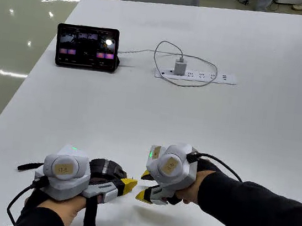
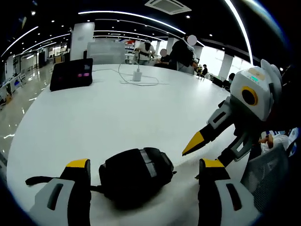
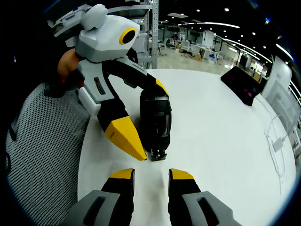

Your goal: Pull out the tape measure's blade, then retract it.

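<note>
**Nothing legible here, folks**

We squinted at all three views and couldn't read one word or number. There's a tan sticker (image 1: 64,169) on the left gripper (image 1: 120,179) and another tan sticker (image 1: 170,164) on the right gripper (image 1: 144,185). Both have dark marks, way too small for us. The tablet (image 1: 87,47) screen is just pink blurs. Any lettering on the tape measure (image 3: 155,120) casing is unreadable too.

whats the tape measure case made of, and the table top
Tape measure: black case, likely moulded plastic, perhaps rubber-coated; mostly matte, with a faint sheen on its grey band. Table: smooth, even white top with soft shadows, probably laminate or painted board.
</note>
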Available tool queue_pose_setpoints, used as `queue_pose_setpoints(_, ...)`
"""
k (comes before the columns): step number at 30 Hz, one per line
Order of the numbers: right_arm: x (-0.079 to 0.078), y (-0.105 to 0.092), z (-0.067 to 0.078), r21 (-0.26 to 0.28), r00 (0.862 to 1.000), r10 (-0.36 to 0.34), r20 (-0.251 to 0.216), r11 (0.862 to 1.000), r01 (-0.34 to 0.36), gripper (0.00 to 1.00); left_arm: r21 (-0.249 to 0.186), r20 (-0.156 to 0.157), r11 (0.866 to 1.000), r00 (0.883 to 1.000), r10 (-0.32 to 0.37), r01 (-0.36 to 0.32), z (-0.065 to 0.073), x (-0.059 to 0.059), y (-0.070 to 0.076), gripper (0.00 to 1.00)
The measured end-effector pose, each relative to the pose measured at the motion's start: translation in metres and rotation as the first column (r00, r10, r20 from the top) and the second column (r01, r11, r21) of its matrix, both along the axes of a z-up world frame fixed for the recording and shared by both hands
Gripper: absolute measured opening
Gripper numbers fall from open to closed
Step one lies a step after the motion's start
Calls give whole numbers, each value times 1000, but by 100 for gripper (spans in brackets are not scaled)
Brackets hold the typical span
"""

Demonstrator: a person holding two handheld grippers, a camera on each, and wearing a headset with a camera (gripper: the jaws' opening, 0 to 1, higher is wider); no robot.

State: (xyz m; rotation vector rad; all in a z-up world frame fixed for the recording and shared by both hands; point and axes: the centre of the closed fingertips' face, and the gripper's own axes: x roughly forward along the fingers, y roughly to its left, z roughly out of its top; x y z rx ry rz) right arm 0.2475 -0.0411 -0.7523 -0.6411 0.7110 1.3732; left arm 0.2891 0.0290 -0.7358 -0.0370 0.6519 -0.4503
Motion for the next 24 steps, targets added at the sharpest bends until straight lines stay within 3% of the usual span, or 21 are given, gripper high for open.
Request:
queue_pose_setpoints(2,0,-5,1,6,1000,-14,-1,1000,14,26,9,0,1000,1000,-8,8,-1,-1,1,99)
queue_pose_setpoints(9,1,-27,9,26,998,-69,1,997,69,32,36,10,997,997,-70,70,1,-8,3,99)
queue_pose_setpoints(11,1,-35,13,35,996,-85,2,996,85,33,44,28,995,996,-87,86,4,-8,5,99)
queue_pose_setpoints(12,2,-40,15,40,995,-99,9,994,99,34,37,37,994,994,-105,104,6,-9,5,99)
queue_pose_setpoints(14,3,-48,17,48,993,-118,12,992,118,35,26,16,993,994,-113,112,6,-11,6,99)
queue_pose_setpoints(18,3,-68,21,61,986,-166,11,984,165,37,34,20,988,988,-151,151,8,-14,13,99)
queue_pose_setpoints(21,3,-84,22,55,981,-191,17,980,190,39,-1,16,985,985,-170,171,11,-18,17,99)
queue_pose_setpoints(24,5,-101,26,64,973,-231,12,971,230,41,3,26,983,983,-183,183,15,-19,23,99)
